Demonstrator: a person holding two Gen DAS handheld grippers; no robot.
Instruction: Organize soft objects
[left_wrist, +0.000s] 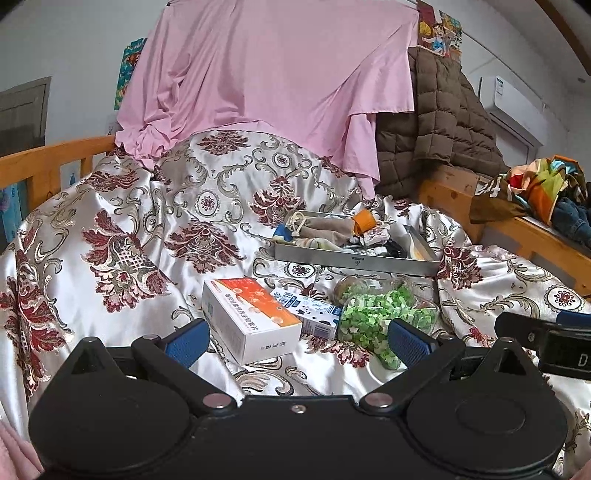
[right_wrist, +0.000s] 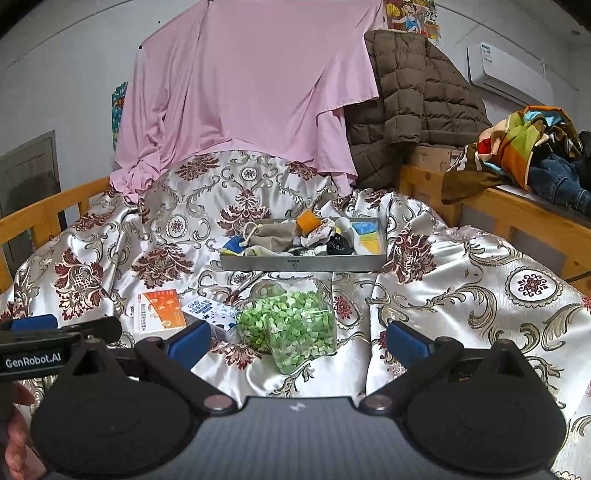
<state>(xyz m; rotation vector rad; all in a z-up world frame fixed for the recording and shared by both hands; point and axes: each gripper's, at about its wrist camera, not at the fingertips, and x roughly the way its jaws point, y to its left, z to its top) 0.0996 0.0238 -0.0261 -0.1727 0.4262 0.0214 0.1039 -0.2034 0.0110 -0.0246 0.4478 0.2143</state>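
A grey metal tray (left_wrist: 354, 258) (right_wrist: 258, 263) lies on the bed and holds several soft items: a beige drawstring pouch (left_wrist: 321, 226) (right_wrist: 275, 233), an orange piece (left_wrist: 364, 220) (right_wrist: 308, 220), rolled socks and a yellow-blue cloth (right_wrist: 367, 232). My left gripper (left_wrist: 295, 341) is open and empty, low over the bedspread in front of the boxes. My right gripper (right_wrist: 295, 341) is open and empty, just in front of the jar. Each gripper shows at the edge of the other's view.
A clear jar of green paper stars (left_wrist: 373, 317) (right_wrist: 291, 326), an orange-white box (left_wrist: 251, 317) (right_wrist: 160, 308) and a small blue-white carton (left_wrist: 310, 310) (right_wrist: 214, 314) lie on the floral satin bedspread (left_wrist: 147, 229). Wooden bed rails (right_wrist: 517, 218), pink sheet, brown jacket behind.
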